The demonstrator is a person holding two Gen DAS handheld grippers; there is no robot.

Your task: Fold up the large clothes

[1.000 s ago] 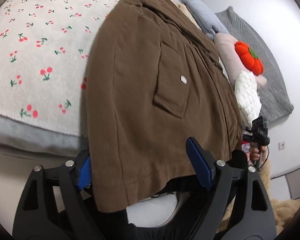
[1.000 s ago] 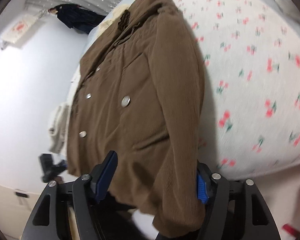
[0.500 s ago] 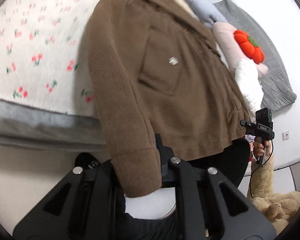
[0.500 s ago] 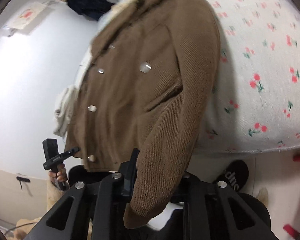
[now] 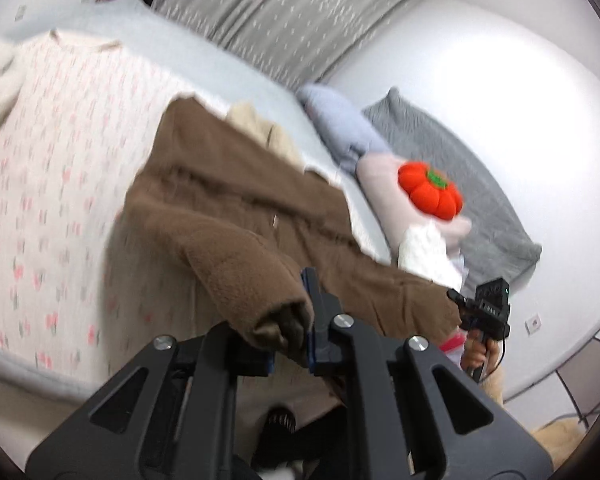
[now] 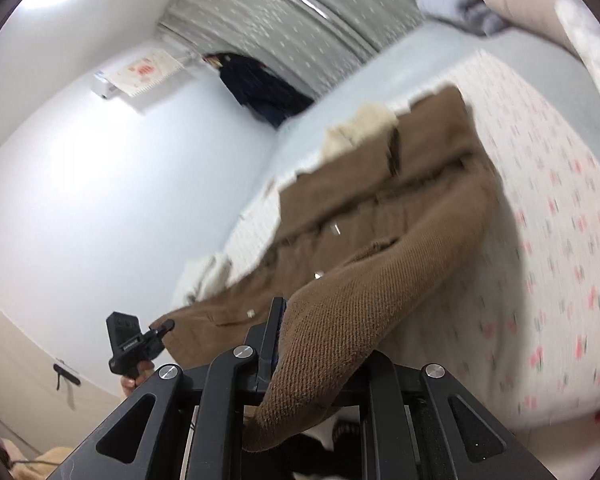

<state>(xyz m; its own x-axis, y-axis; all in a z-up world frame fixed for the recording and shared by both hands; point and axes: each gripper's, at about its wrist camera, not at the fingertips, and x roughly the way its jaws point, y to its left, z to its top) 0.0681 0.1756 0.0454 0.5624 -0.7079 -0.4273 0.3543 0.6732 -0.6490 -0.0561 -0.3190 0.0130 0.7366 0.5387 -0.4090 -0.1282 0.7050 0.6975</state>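
Left wrist: 1 brown coat (image 5: 236, 184), 2 cuffs, left gripper (image 5: 290, 334) & right gripper (image 6: 320, 360) each closing, pinching 1.

The bed (image 5: 228, 68), under a pale grey cover, carries a white cherry-print blanket (image 5: 60, 168) with the brown jacket (image 5: 236, 184) spread on it, beside a blue-grey pillow (image 5: 340, 128), a pink cushion (image 5: 380, 176) and an orange pumpkin plush (image 5: 430, 192).

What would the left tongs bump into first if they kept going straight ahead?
Probably the brown jacket itself: the left tongs already pinch its sleeve cuff, and the body lies right ahead on the cherry-print blanket. Depth is blurry.
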